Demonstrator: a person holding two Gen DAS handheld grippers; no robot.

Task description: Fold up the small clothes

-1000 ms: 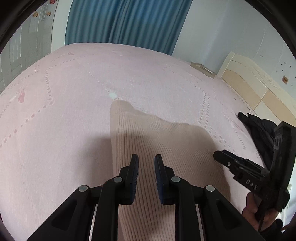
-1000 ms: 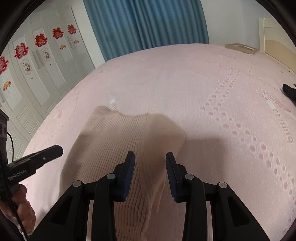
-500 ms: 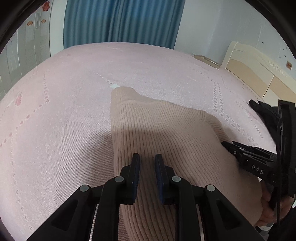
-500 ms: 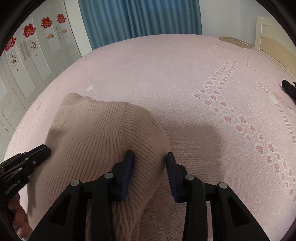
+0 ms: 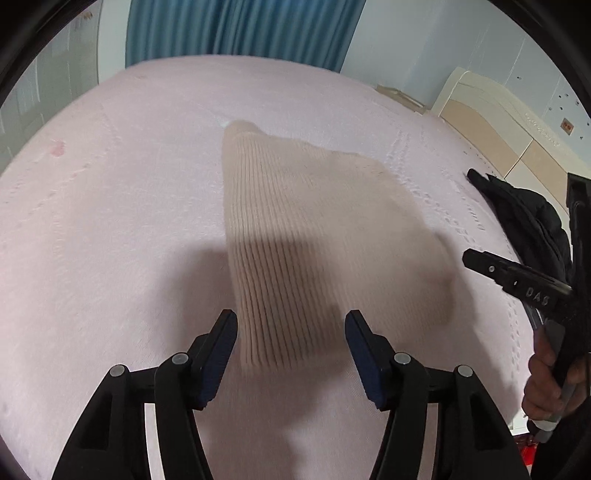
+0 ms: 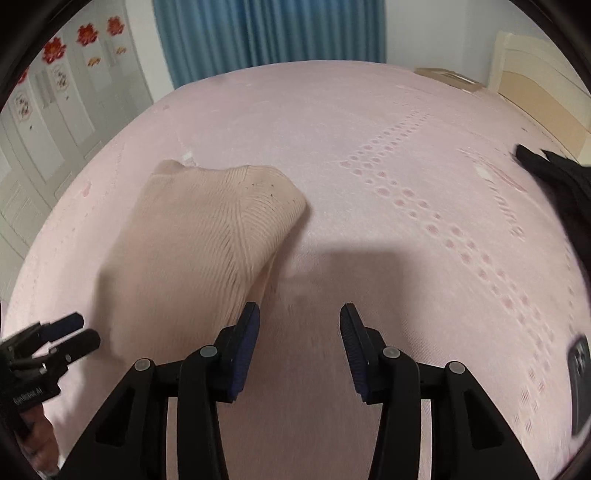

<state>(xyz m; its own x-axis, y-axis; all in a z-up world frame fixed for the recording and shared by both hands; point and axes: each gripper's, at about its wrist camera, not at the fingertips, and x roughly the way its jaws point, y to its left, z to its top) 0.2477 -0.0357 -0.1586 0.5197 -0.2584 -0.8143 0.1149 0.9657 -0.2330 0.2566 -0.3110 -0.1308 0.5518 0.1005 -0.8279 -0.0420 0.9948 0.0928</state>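
A big pink bed (image 5: 110, 221) fills almost all of both views, with blue curtains (image 5: 240, 29) behind it and white cupboard doors (image 6: 55, 103) at one side. On the bed lies a tan ribbed knit top (image 5: 314, 229), the small piece of clothing to be folded. It sits near the middle of the bed, flat and bunched into a neat, thick shape, and in the right view its far edge looks rounded like a fold. A dark heap of clothes (image 5: 532, 218) lies well apart from it, close to the bed's far side. The left gripper (image 5: 291, 328) is just in front of the knit top's near edge, with its two fingers spread wide and nothing between them. The right gripper (image 6: 299, 325) is beside the top, over bare bed, and its fingers are spread wide too, holding nothing. It looks like one fold is made and the top has been let go. It may need one more fold or a little smoothing, and the dark heap looks not yet folded.
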